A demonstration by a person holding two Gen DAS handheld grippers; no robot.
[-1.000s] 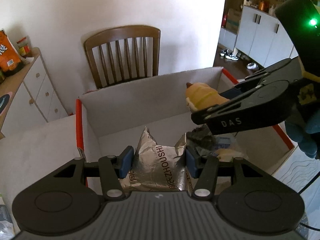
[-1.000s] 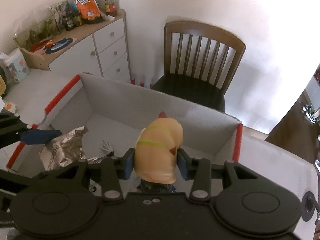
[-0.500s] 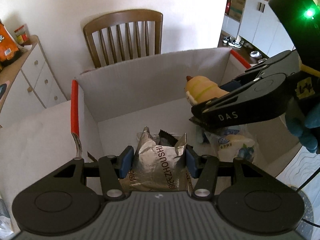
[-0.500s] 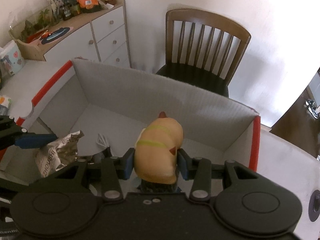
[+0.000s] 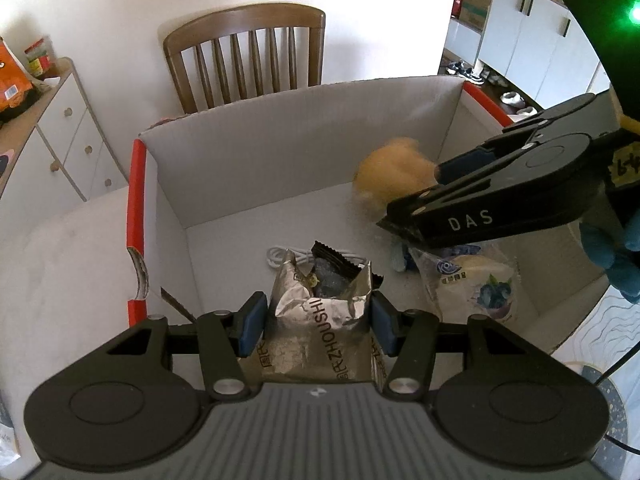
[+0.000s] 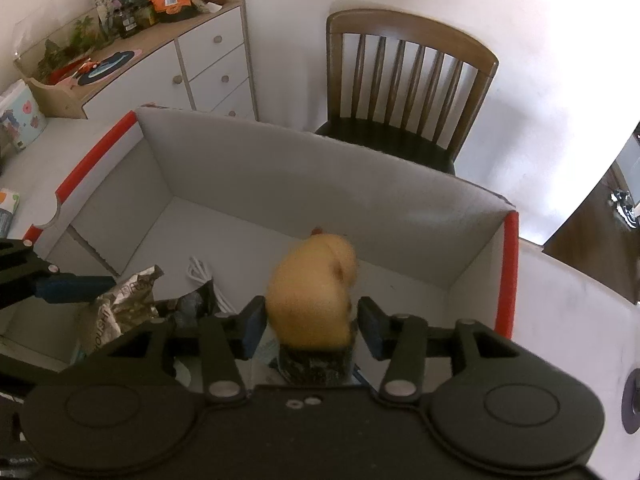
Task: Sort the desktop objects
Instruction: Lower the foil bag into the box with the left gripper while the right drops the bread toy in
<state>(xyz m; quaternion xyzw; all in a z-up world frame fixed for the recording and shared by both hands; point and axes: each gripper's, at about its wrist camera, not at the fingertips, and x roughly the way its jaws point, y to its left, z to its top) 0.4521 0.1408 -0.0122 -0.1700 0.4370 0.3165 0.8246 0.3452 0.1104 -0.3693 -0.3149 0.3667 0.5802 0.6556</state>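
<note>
My left gripper (image 5: 316, 326) is shut on a crinkled silver snack bag (image 5: 320, 340) and holds it over the near left part of an open white box with red edges (image 5: 136, 192). My right gripper (image 6: 310, 324) stands open over the box's right part; the yellow duck toy (image 6: 312, 292) is blurred between its pads, which stand clear of it. The toy (image 5: 394, 176) also shows blurred in the left wrist view, in front of the right gripper (image 5: 440, 184). The snack bag shows at the left of the right wrist view (image 6: 120, 304).
In the box lie a white cable (image 5: 280, 256), a dark wrapper (image 5: 332, 268) and a blueberry bread pack (image 5: 476, 284). A wooden chair (image 5: 248, 56) stands behind the box. A white drawer cabinet (image 6: 200, 68) with snacks on top is at the left.
Both grippers moved forward over the box. The right gripper's pads have opened away from the duck toy, which is now blurred and tipped. The left gripper still holds the silver bag.
</note>
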